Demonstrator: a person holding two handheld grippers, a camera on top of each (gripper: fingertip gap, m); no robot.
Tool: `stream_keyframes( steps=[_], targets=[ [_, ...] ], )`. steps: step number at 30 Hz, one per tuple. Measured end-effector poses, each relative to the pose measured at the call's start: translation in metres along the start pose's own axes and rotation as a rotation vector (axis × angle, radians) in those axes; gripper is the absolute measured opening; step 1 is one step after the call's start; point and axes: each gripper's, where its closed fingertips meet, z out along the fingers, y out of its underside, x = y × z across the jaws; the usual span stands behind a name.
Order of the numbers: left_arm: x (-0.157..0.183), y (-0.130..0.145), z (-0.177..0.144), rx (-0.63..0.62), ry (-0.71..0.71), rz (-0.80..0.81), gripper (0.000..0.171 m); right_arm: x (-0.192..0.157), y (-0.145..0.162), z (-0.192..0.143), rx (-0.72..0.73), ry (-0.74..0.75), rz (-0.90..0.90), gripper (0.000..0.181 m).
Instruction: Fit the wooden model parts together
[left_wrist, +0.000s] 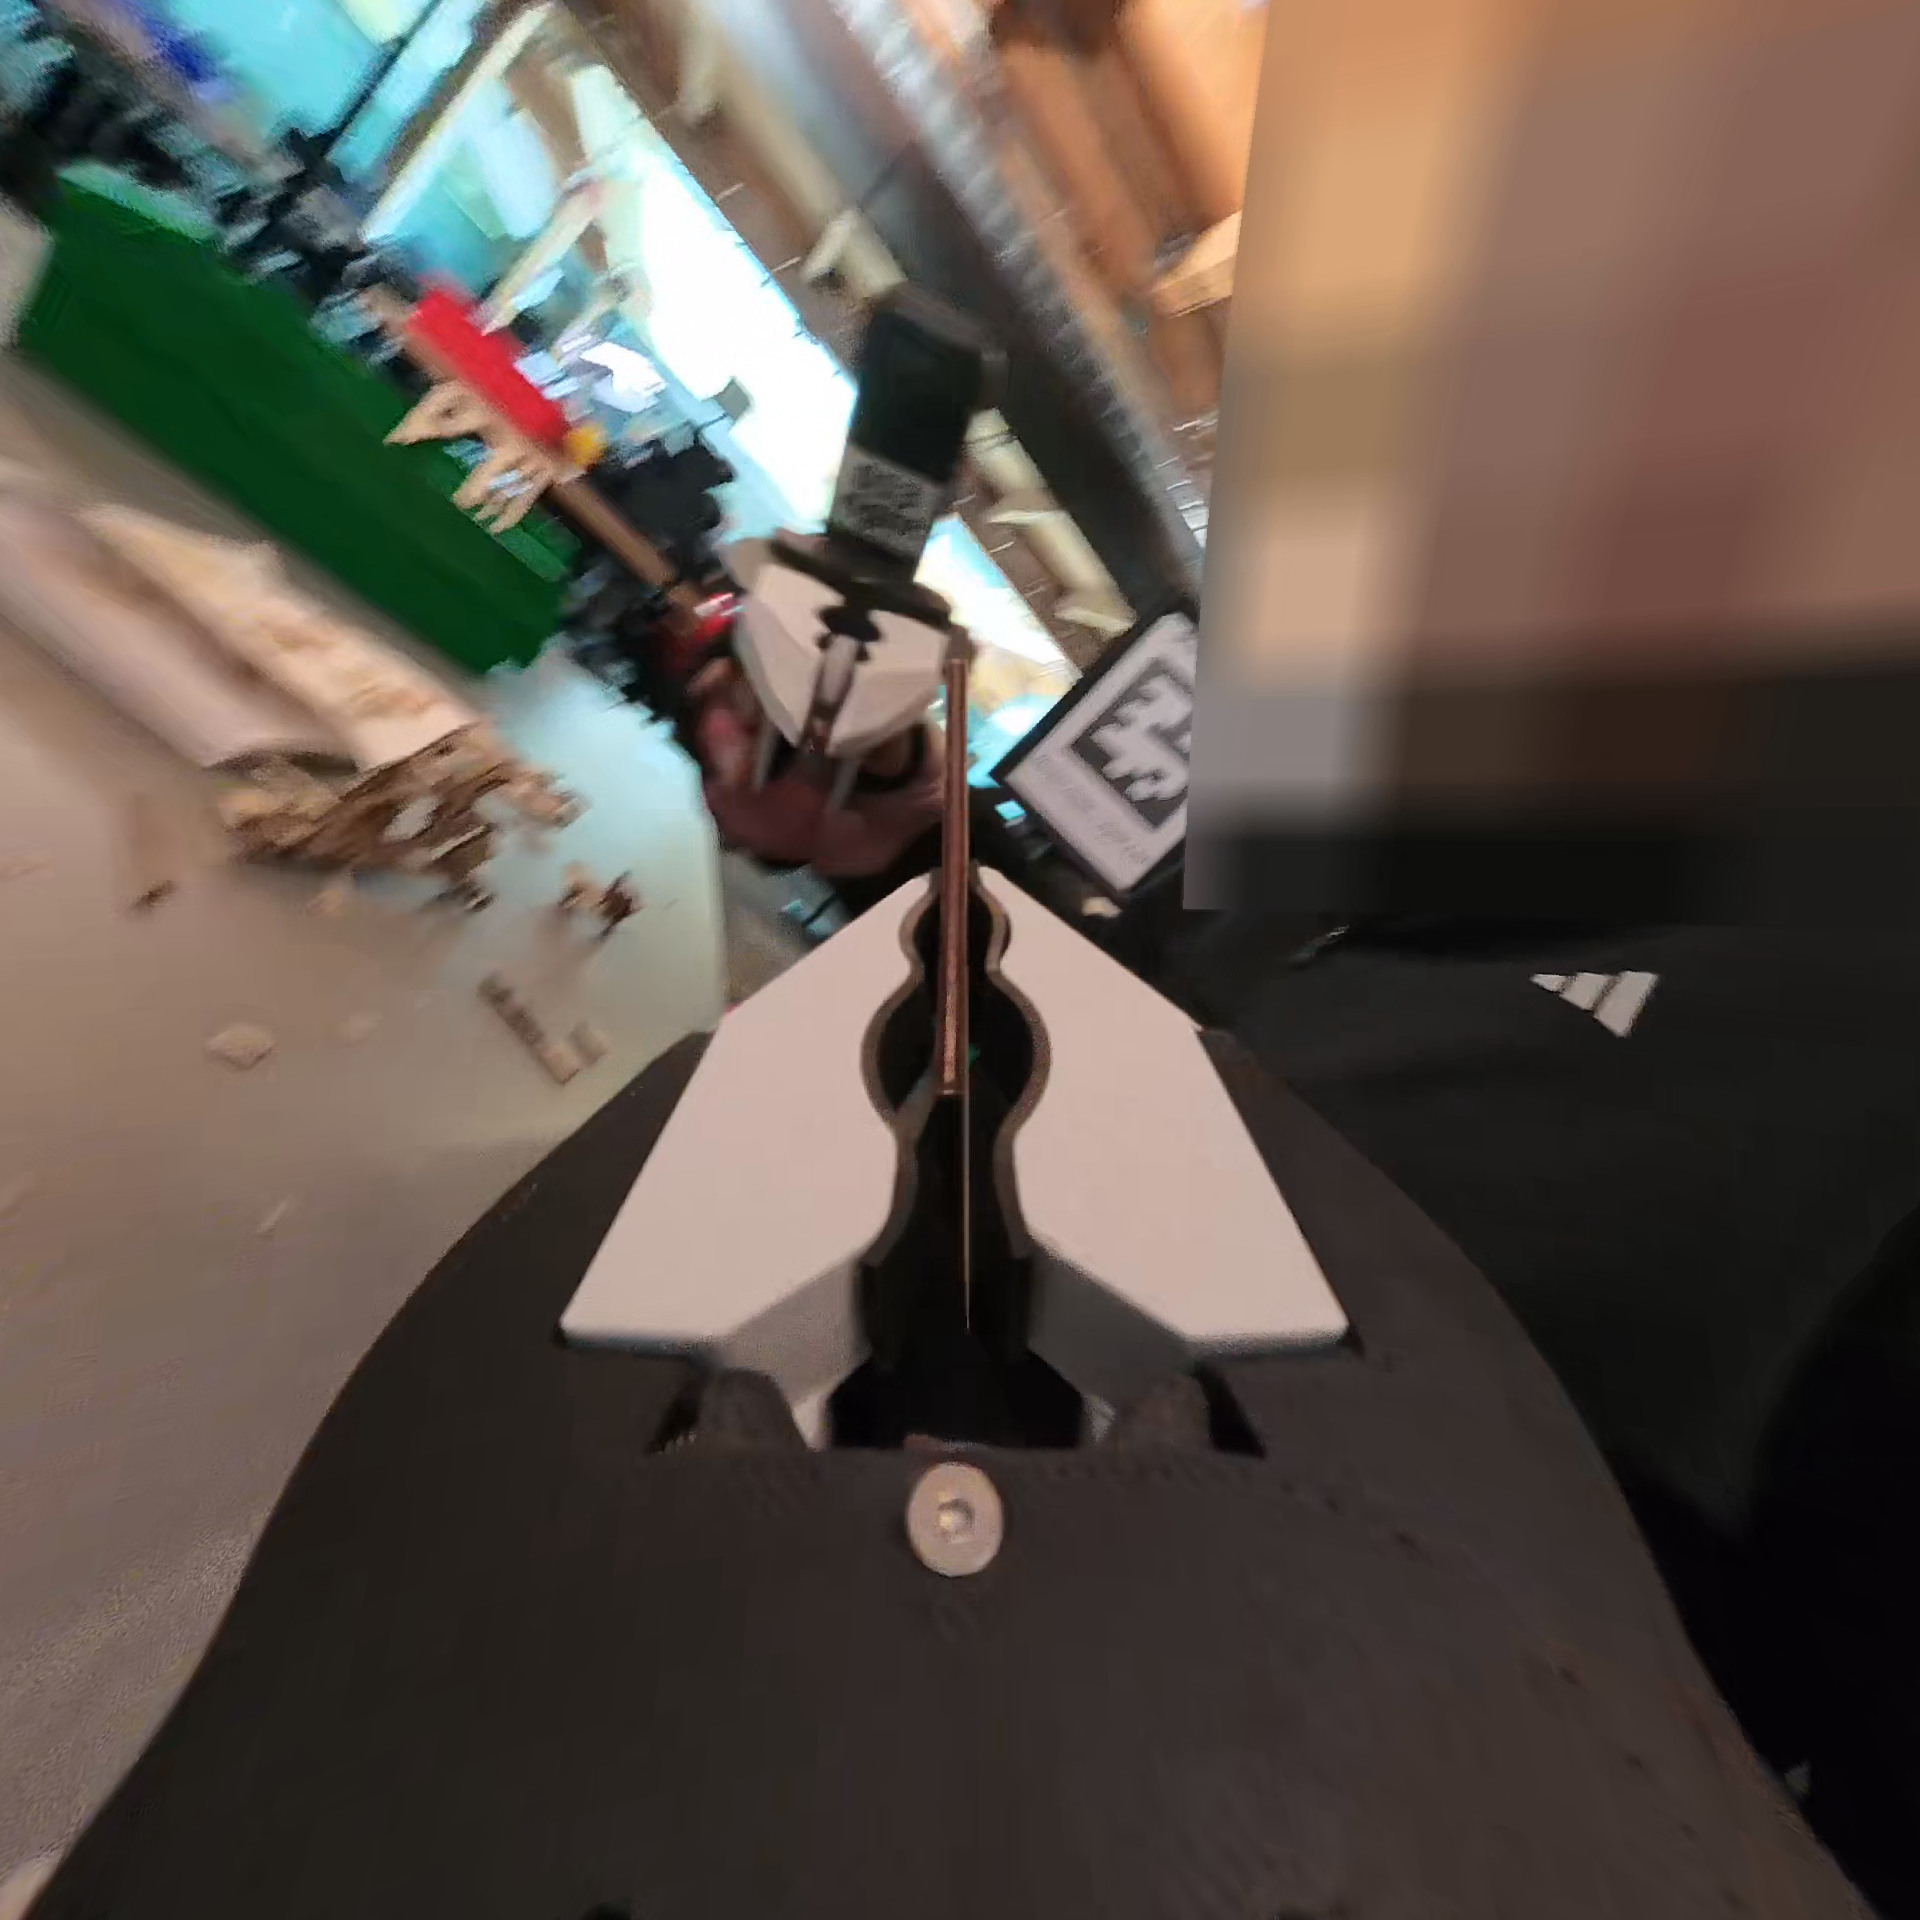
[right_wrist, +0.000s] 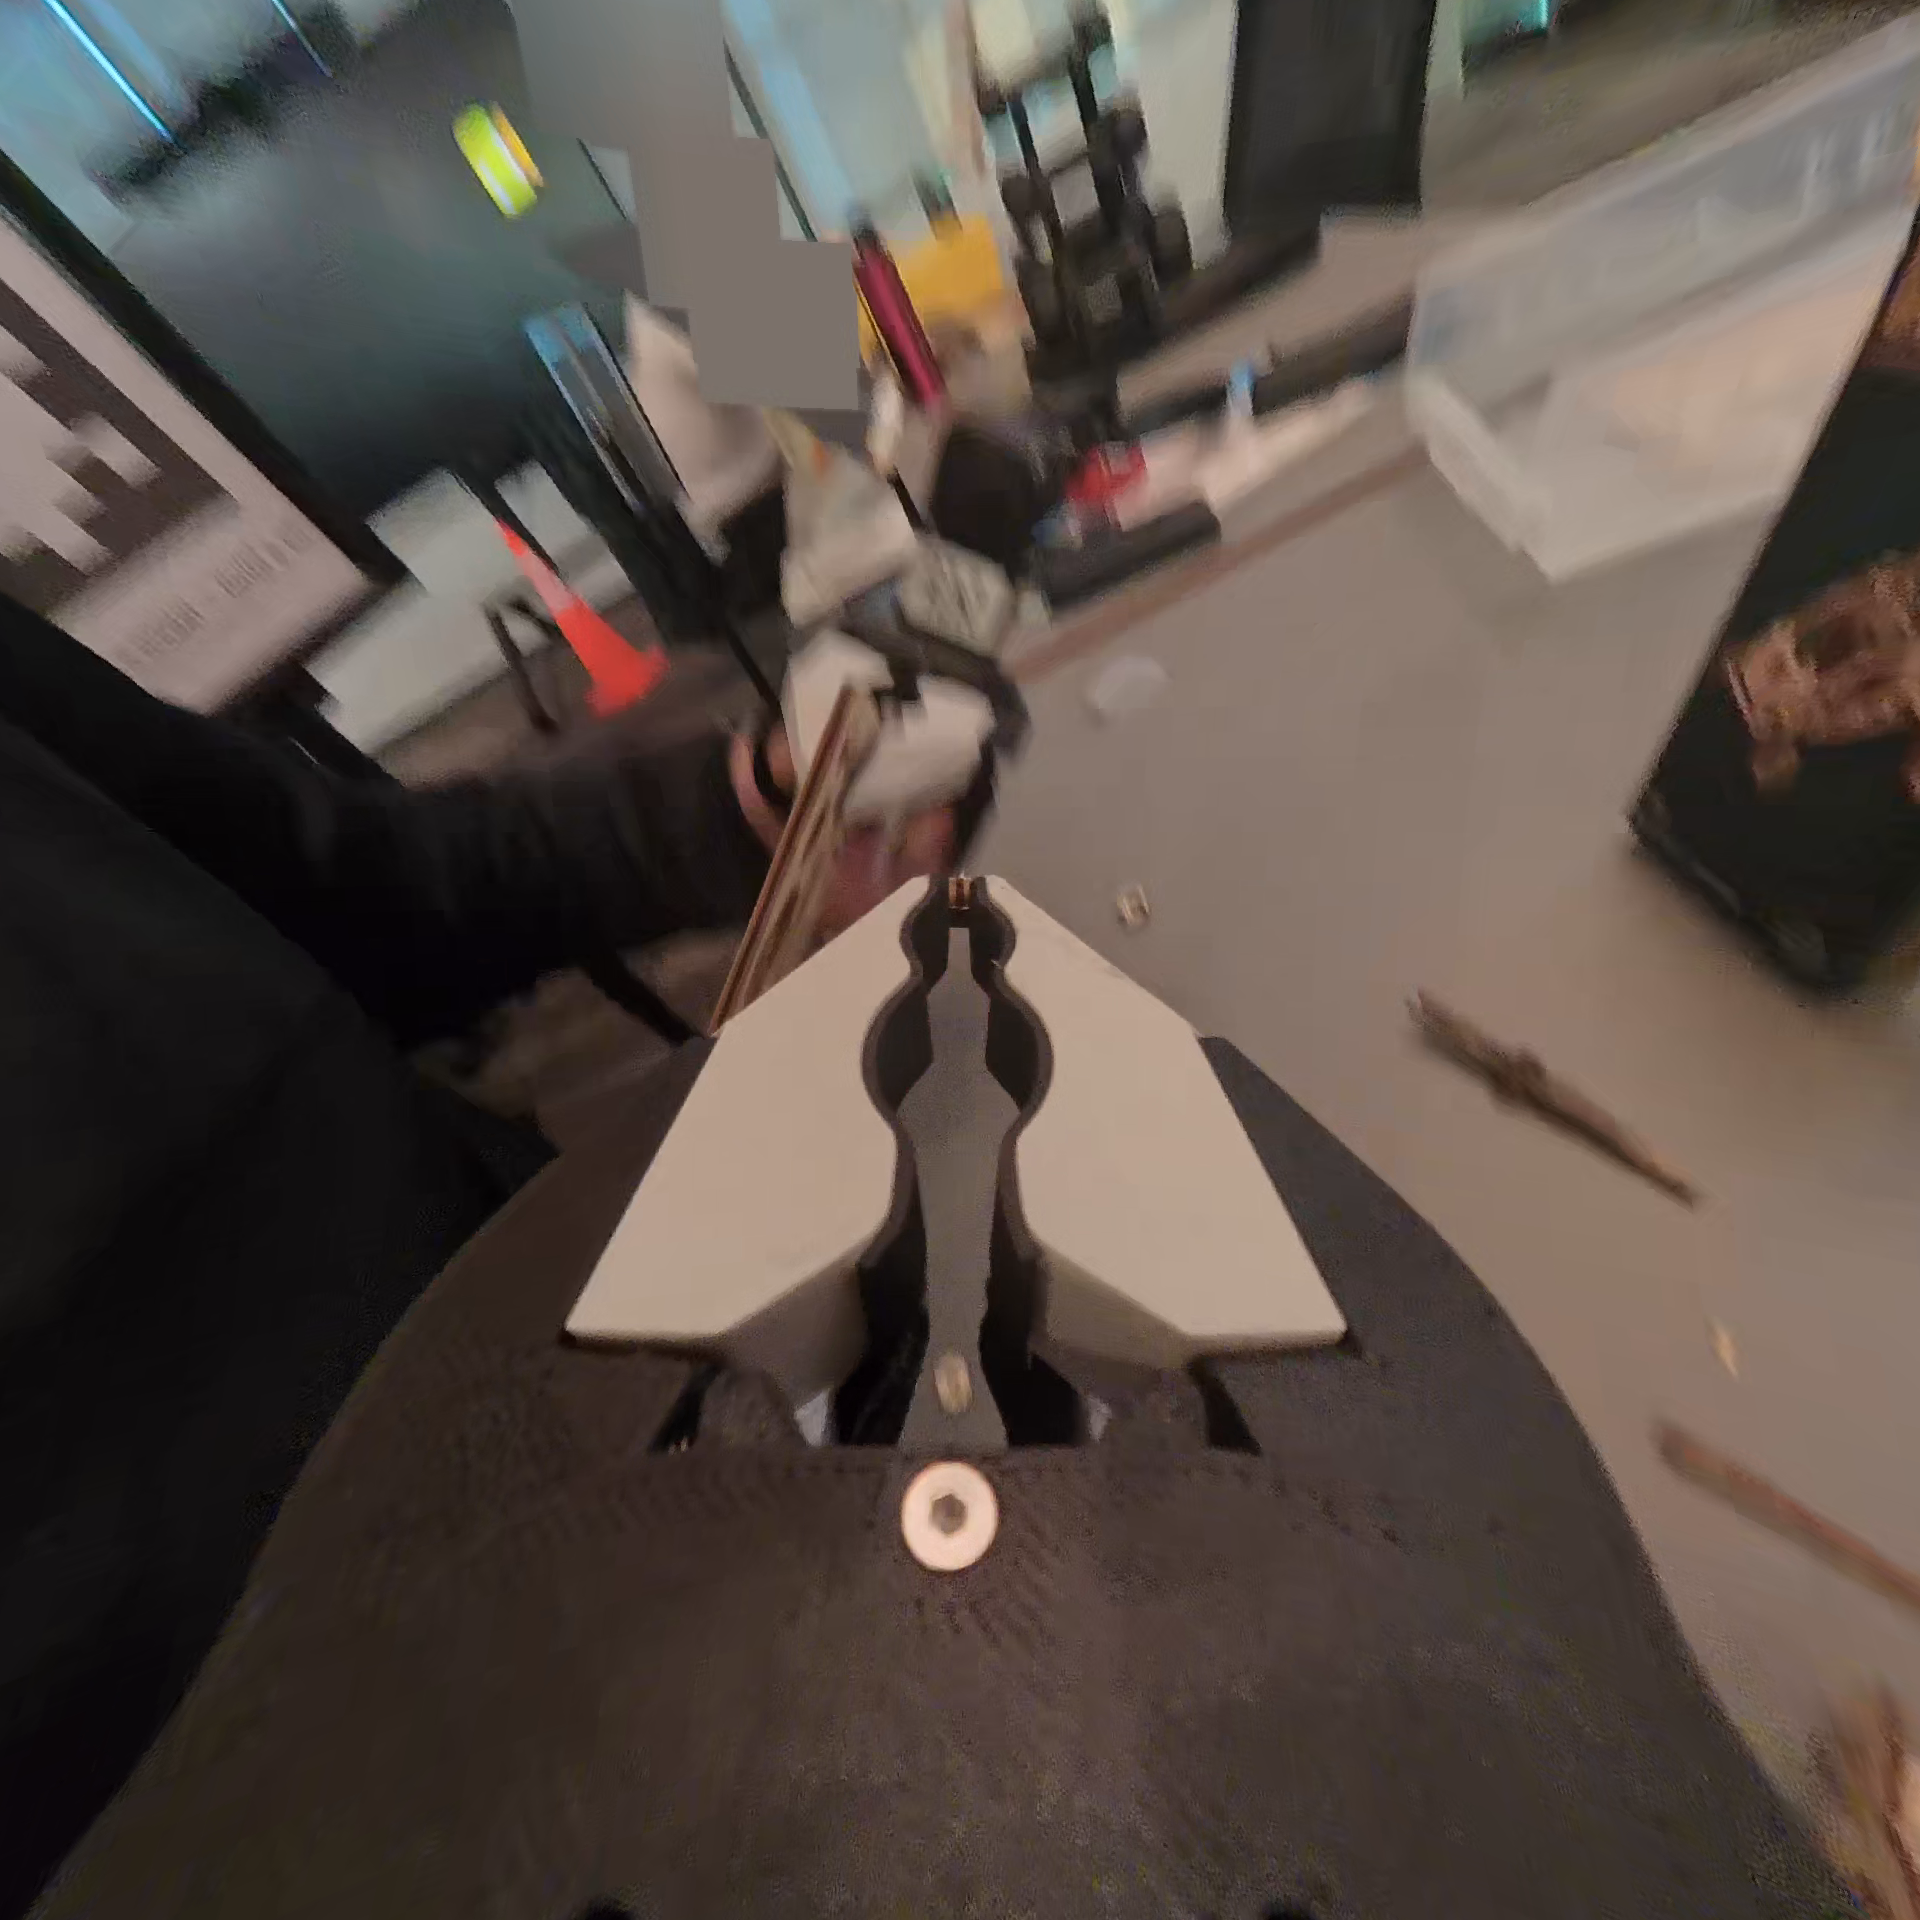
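Two claws (left_wrist: 957, 914) (right_wrist: 966, 888), one flat wooden panel (left_wrist: 956, 883), one tiny wooden piece (right_wrist: 966, 886).

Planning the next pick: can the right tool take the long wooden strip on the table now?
Probably not yet: the right tool is shut on a small wooden piece, so its tips are occupied, though nothing covers the long wooden strip.

In the left wrist view, the left gripper (left_wrist: 956, 914) had a thin wooden panel (left_wrist: 956, 883) standing edge-on between its fingers, with the right gripper (left_wrist: 831, 717) ahead of it and slightly to the left. A table (left_wrist: 156, 1143) lay to the left, bearing a heap of wooden pieces (left_wrist: 395, 800) and a few scattered ones nearer. In the right wrist view, the right gripper (right_wrist: 966, 894) pinched a small wooden piece (right_wrist: 966, 886) at its tips; the panel (right_wrist: 800, 862) leaned ahead-left, and wooden sticks (right_wrist: 1548, 1091) lay on the surface to the right.
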Motion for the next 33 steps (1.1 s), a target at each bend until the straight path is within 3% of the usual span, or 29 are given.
stream_keyframes(
  steps=[2, 6, 11, 18, 21, 23, 28, 30, 33],
  targets=[
    [-0.017, 0.005, -0.028, -0.05, -0.185, -0.023, 0.0, 0.011, 0.039, -0.002, -0.162, 0.1, -0.014, 0.0],
    [-0.048, 0.009, -0.091, -0.082, -0.523, -0.054, 0.0, 0.021, 0.118, 0.005, -0.409, 0.149, 0.051, 0.0],
    [-0.07, 0.013, -0.131, -0.093, -0.698, -0.077, 0.001, 0.035, 0.176, 0.017, -0.581, 0.184, 0.079, 0.007],
    [-0.094, 0.017, -0.143, -0.049, -0.73, -0.101, 0.005, 0.04, 0.173, 0.01, -0.569, 0.266, -0.014, 0.028],
    [-0.099, 0.014, -0.146, -0.046, -0.761, -0.065, 0.01, 0.034, 0.168, 0.003, -0.559, 0.3, -0.091, 0.023],
    [-0.1, 0.014, -0.147, -0.045, -0.768, -0.053, 0.011, 0.025, 0.162, 0.0, -0.533, 0.318, -0.161, 0.0],
    [-0.106, 0.011, -0.153, -0.017, -0.786, -0.042, 0.014, 0.017, 0.175, -0.004, -0.537, 0.318, -0.14, 0.0],
    [-0.108, 0.01, -0.157, -0.009, -0.807, -0.034, 0.015, 0.01, 0.178, -0.003, -0.515, 0.293, -0.108, 0.016],
    [-0.112, 0.01, -0.164, -0.013, -0.848, -0.018, 0.02, 0.007, 0.186, 0.002, -0.532, 0.324, -0.127, 0.023]
  ],
)
